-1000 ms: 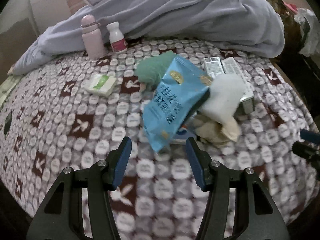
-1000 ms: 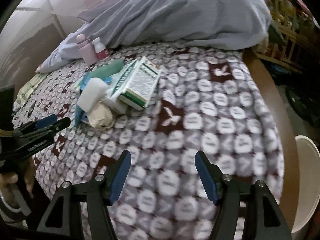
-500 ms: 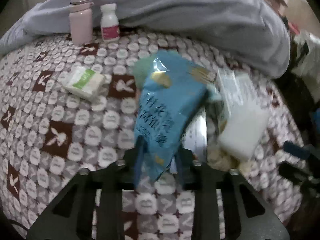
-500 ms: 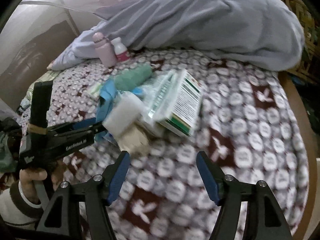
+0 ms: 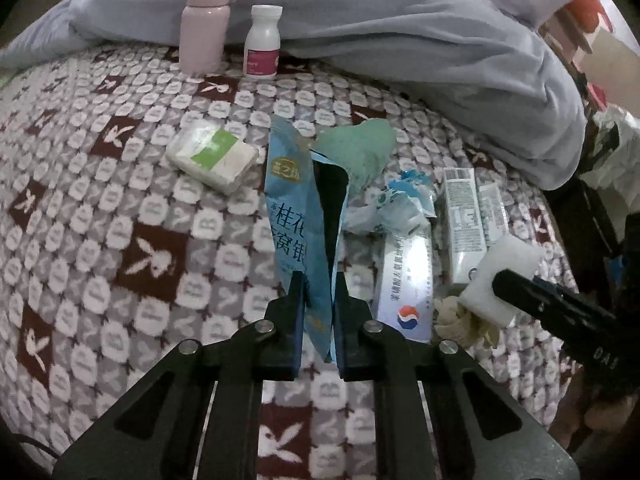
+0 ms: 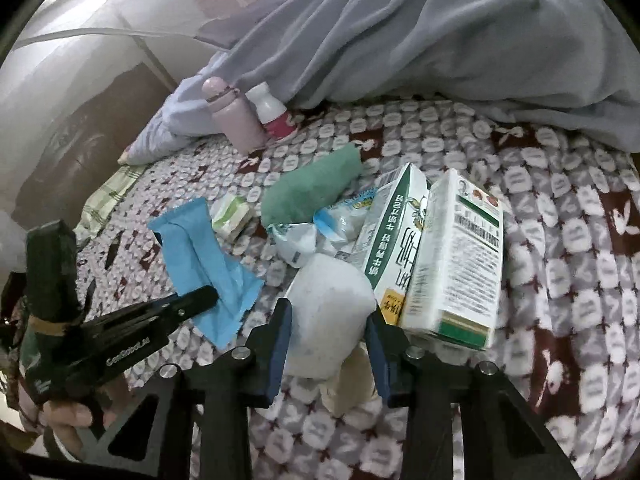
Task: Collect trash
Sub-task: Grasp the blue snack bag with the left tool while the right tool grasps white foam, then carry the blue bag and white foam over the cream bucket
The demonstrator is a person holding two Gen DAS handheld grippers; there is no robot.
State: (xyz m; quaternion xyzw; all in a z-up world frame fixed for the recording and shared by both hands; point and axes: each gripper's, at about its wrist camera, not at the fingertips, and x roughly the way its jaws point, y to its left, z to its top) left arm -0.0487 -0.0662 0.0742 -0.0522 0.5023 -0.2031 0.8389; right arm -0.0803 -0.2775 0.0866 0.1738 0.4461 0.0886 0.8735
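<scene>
The collection stands at its start, to judge by the scene; no bin or sack is in view, and every piece of trash lies on the bed point(image 5: 120, 240) or is only just gripped above it. The left claw point(image 5: 316, 320) is shut on the near end of the blue snack bag point(image 5: 292, 216), which stands up from the patterned cover with its torn mouth gaping; the right claw point(image 6: 326, 332) is closed on the white sponge block point(image 6: 324, 312), pads pressing both its sides. Left to gather, near the middle of the bed: the crumpled plastic wrapper point(image 5: 396, 208), the toothpaste box point(image 5: 408, 280), two cartons point(image 6: 440, 252) and a beige wad point(image 5: 456, 314). The pink flask point(image 5: 204, 20) and the pill bottle point(image 5: 262, 42) stand at the far side against the blanket point(image 5: 400, 40); whether these count as trash cannot be told.
</scene>
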